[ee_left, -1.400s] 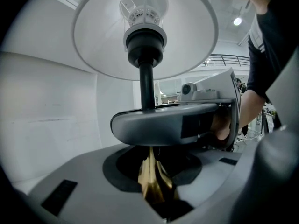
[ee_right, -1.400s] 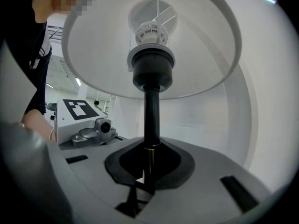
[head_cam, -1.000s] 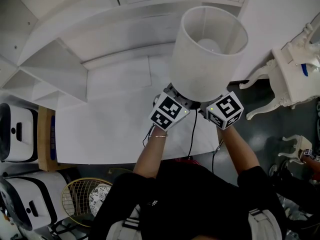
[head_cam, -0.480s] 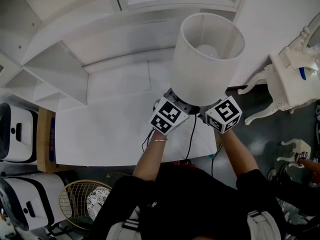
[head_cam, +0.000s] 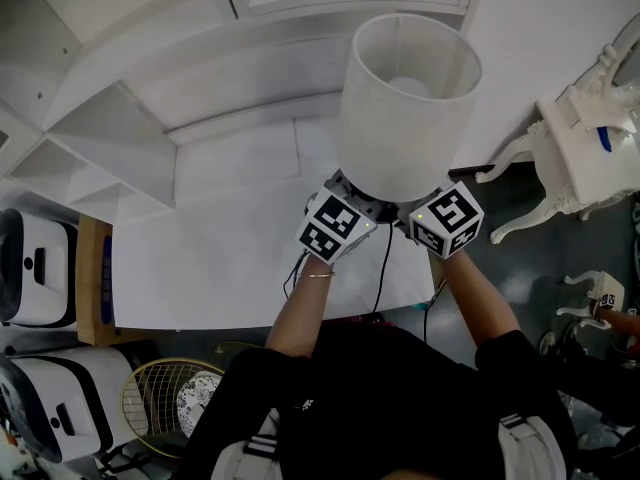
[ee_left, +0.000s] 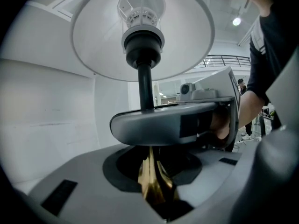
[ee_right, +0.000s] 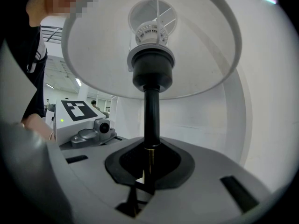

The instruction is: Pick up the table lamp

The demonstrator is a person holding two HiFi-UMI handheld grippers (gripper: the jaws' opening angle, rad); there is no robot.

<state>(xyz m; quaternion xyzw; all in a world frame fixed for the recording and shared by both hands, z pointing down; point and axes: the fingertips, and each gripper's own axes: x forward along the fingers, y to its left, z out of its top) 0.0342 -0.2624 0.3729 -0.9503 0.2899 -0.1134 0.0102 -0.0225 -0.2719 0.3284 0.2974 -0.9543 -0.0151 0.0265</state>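
While the person in a black top leans over the plain white tabletop (head_cam: pixel 230 258), both tools clamp the white table lamp (head_cam: pixel 405 108), which has a tapered fabric shade, right under that shade. The lamp is upright over the near right part of the tabletop, with the shade's open top facing the head camera. Its base is hidden by the shade and the grippers, so I cannot tell whether it touches the tabletop.

The left hand-held gripper (head_cam: pixel 345 210) has its jaws closed on the brass-coloured lower stem section (ee_left: pixel 150 183), which sits in the dark recess between them. The right hand-held gripper (head_cam: pixel 432 213) has its jaws closed tight on the thin black stem (ee_right: pixel 150 111), just where black meets brass. In the left gripper view the right tool crosses the stem above the left one's grip, and the two are nearly touching. In the head view the marker cubes sit side by side under the shade's rim.

A thin black cord (head_cam: pixel 383 268) drops from between the grippers over the tabletop's near edge. A white ornate side table (head_cam: pixel 590 148) stands to the right, apart from the tabletop. White stepped shelving (head_cam: pixel 110 118) is at upper left. A round wire basket (head_cam: pixel 160 398) is on the floor at lower left.
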